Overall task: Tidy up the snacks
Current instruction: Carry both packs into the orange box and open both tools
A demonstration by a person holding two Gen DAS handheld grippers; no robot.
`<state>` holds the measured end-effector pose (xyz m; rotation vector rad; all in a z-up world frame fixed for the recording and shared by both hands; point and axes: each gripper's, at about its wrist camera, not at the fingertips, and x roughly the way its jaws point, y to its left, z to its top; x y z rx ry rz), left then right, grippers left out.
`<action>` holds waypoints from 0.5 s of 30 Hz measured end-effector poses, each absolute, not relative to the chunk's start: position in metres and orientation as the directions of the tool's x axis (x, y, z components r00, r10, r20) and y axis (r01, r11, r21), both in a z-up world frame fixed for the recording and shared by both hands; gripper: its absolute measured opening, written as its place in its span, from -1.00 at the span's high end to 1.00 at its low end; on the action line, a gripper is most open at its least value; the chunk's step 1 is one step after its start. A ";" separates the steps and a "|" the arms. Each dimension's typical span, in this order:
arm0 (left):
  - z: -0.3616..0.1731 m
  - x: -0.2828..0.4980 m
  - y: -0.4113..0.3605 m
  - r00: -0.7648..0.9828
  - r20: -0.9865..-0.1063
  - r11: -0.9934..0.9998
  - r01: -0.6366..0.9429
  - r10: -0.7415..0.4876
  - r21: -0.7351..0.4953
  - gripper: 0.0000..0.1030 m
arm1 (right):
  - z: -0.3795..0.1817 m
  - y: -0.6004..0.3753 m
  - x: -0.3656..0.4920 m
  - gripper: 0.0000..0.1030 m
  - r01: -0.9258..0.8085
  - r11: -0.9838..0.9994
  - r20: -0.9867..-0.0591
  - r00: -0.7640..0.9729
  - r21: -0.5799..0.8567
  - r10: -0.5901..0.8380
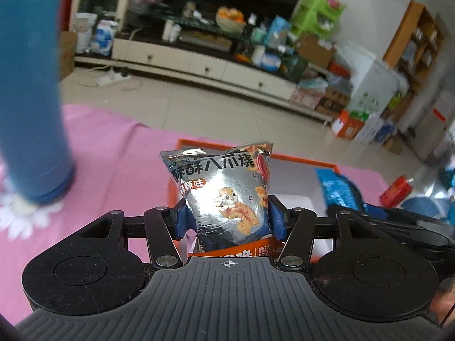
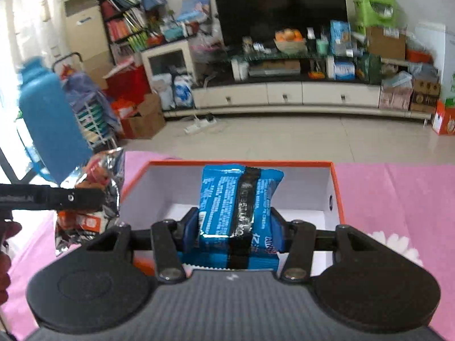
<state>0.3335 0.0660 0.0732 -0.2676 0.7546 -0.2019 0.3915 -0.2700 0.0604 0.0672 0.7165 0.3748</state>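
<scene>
My left gripper (image 1: 227,217) is shut on a silver snack bag (image 1: 227,190) with a squirrel picture, held upright above the near edge of an orange box (image 1: 182,145) with a white inside. My right gripper (image 2: 233,227) is shut on a blue snack pack (image 2: 227,199) with a black stripe, held over the same orange box (image 2: 337,187). In the right wrist view the silver bag (image 2: 99,176) and the left gripper's arm show at the left. In the left wrist view the blue pack (image 1: 338,190) shows at the right.
A pink cloth (image 1: 113,147) with white flowers covers the table. A tall blue bottle (image 1: 31,85) stands at the left of the box. A red item (image 1: 396,190) lies at the far right. Beyond are a tiled floor and a cluttered TV cabinet (image 2: 284,93).
</scene>
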 end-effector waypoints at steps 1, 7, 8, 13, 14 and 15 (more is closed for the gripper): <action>0.066 0.348 0.058 0.697 -0.662 0.950 0.091 -0.276 -0.300 0.44 | 0.049 -0.270 0.406 -0.03 -0.306 0.933 -0.646 0.677 0.186 0.351; 0.022 0.391 0.029 0.633 -0.738 0.970 0.100 -0.233 -0.221 0.03 | 0.016 -0.285 0.434 -0.18 -0.294 0.944 -0.680 0.663 0.147 0.312; 0.022 0.390 0.027 0.636 -0.738 0.972 0.097 -0.226 -0.213 -0.05 | 0.018 -0.288 0.432 -0.35 -0.287 0.947 -0.671 0.675 0.144 0.306; 0.038 0.351 0.033 0.687 -0.690 0.971 0.109 -0.229 -0.213 -0.31 | 0.043 -0.307 0.398 -0.64 -0.275 0.943 -0.608 0.722 0.187 0.331; 0.042 0.338 0.035 0.693 -0.684 0.971 0.111 -0.227 -0.210 -0.33 | 0.048 -0.311 0.385 -0.68 -0.271 0.942 -0.600 0.726 0.198 0.335; 0.047 0.324 0.038 0.698 -0.681 0.972 0.110 -0.223 -0.205 -0.37 | 0.052 -0.315 0.372 -0.69 -0.269 0.941 -0.593 0.731 0.204 0.338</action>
